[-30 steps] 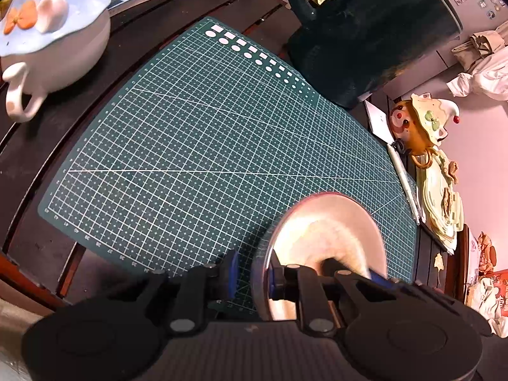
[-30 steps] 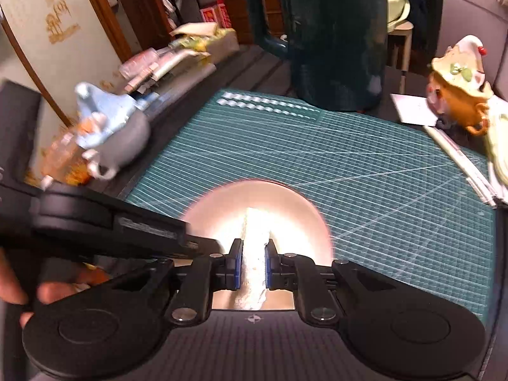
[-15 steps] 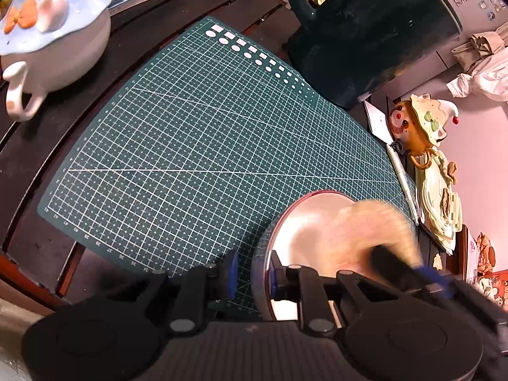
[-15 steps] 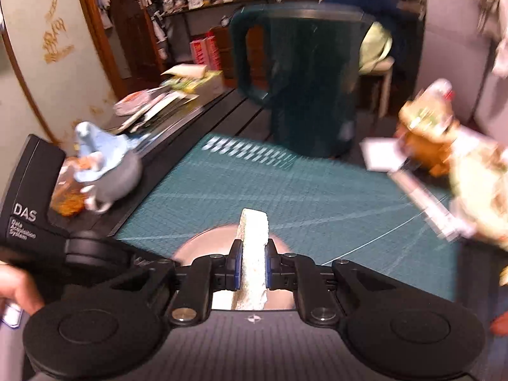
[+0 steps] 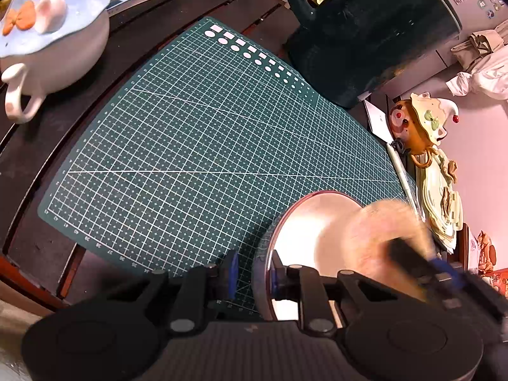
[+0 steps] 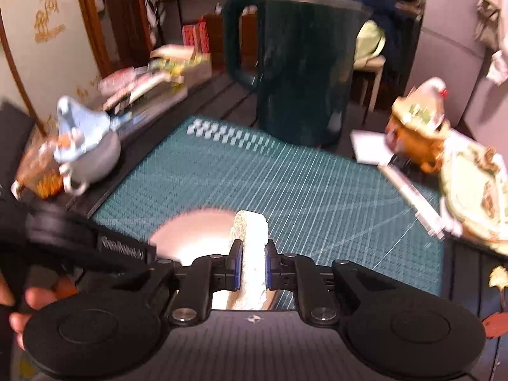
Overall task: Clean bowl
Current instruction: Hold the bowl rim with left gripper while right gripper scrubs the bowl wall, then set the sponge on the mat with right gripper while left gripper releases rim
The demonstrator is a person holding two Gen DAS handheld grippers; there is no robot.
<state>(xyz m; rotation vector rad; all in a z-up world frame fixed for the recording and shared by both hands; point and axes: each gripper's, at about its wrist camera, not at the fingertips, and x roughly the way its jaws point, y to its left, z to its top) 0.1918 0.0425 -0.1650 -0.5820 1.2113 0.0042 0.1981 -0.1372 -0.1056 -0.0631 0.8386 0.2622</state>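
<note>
A shallow, pale bowl with a dark reddish rim sits on the green cutting mat, its near rim clamped by the left gripper. Above it, the right gripper pinches a white sponge.

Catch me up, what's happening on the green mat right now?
A person with a handheld gripper in each hand is cleaning a bowl on the green cutting mat. The left gripper has its jaws clamped on the bowl's near rim, steadying it. The right gripper is shut on a pale sponge and holds it at the bowl's right side; whether the sponge touches the bowl is lost in motion blur. A dark pitcher stands at the far edge of the mat.
</note>
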